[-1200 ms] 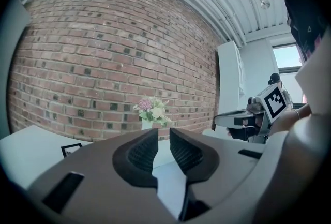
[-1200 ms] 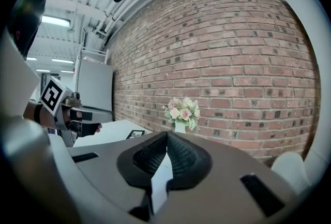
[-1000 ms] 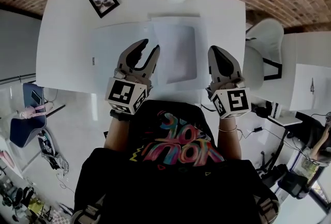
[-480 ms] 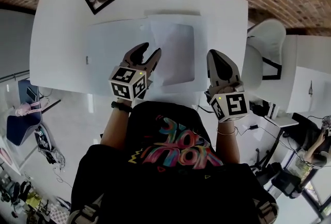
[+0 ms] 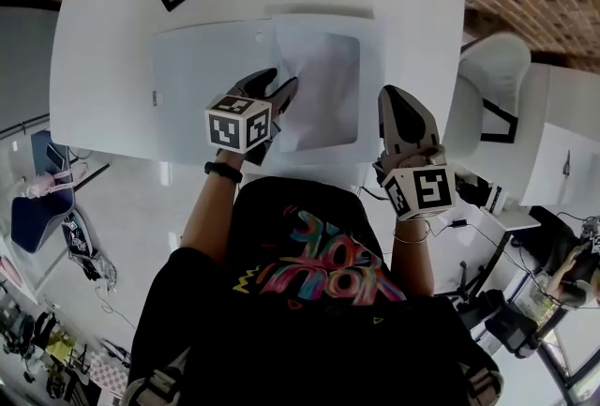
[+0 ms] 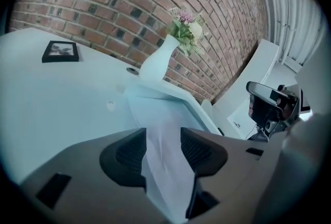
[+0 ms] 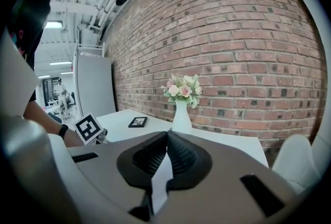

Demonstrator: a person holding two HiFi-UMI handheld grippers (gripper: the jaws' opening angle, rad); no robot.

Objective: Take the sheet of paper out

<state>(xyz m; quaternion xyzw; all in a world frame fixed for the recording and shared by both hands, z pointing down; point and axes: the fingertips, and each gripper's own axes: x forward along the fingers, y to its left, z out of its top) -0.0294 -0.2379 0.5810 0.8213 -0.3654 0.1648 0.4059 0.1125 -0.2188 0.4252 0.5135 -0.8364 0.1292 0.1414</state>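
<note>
At the left of the white table (image 5: 94, 85), a translucent folder (image 5: 202, 76) is laid flat. The left gripper (image 5: 278, 87) is held over the near left edge of the sheet of paper (image 5: 328, 85), which appears tucked into the folder's right half. Its jaws are opening, with the sheet seen between them but not pinched. The sheet is judged light, limp and easily creased, so a free edge is best pinched. The right gripper (image 5: 401, 104) is clenched on nothing at the table's near edge.

Left claw (image 5: 279, 80) has dropped and rolled — jaws opening, sheet (image 5: 324, 85) between them.
</note>
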